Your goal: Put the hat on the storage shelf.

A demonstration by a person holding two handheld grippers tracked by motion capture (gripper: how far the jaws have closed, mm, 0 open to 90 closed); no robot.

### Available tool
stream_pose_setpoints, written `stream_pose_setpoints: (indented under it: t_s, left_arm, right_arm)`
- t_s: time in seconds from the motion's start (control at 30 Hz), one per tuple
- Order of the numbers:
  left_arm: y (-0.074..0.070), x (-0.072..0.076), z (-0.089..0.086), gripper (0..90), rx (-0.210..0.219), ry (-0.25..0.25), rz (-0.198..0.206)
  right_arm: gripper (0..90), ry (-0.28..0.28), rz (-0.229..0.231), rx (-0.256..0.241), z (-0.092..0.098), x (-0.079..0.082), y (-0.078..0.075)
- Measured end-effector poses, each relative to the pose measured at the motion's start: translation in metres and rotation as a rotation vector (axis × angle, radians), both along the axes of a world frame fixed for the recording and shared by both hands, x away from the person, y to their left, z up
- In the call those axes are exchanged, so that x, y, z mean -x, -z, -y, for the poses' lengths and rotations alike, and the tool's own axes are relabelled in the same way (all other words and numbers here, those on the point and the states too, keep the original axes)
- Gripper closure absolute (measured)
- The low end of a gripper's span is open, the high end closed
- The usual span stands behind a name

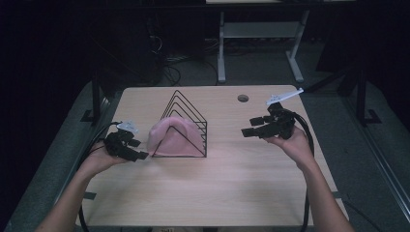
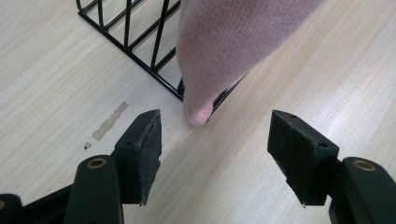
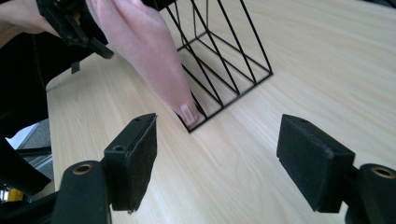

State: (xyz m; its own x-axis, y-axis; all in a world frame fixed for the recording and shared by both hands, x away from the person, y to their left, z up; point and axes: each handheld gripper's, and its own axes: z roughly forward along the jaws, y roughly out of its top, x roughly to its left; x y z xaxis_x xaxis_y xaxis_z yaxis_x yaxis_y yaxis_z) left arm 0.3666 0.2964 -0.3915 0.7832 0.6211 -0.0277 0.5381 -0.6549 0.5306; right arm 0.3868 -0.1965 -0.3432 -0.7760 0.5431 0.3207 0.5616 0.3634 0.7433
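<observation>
**Pink cloth on the wire rack, both grippers empty**

Pink fabric (image 1: 170, 137) (a sock, by the look of its knit and toe) hangs over a black wire rack (image 1: 189, 116) standing near the middle of the pale wooden bench (image 1: 232, 183). One end of the cloth droops down to the bench at the rack's corner, as the left gripper view shows (image 2: 210, 56).

The left gripper (image 1: 138, 150) sits just beside the rack's left end, low over the bench. Its fingers (image 2: 140, 154) are spread wide with nothing between them; the sock's tip lies just ahead of the gap, untouched.

The right gripper (image 1: 251, 126) is held up in the person's right hand (image 1: 295, 145), well apart from the rack. Its fingers (image 3: 133, 158) are likewise spread wide and hold nothing, pointing toward the rack (image 3: 224, 60) and sock (image 3: 149, 51).
</observation>
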Motion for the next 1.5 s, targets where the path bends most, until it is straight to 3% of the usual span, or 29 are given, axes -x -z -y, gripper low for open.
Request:
stream_pose_setpoints:
  t_s: [0.83, 1.33, 1.5]
  left_arm:
    - [0.014, 0.014, -0.007, 30.5, 0.044, -0.050, 0.008]
    - [0.021, 0.024, -0.006, 27.1, 0.053, -0.054, 0.015]
    - [0.024, 0.030, -0.007, 27.1, 0.078, -0.060, 0.011]
  right_arm:
    - [28.4, 0.110, -0.045, -0.002, 0.056, 0.032, 0.046]
    - [27.8, 0.169, -0.081, -0.006, 0.079, 0.056, 0.074]
    - [27.5, 0.186, -0.096, 0.000, 0.086, 0.066, 0.085]
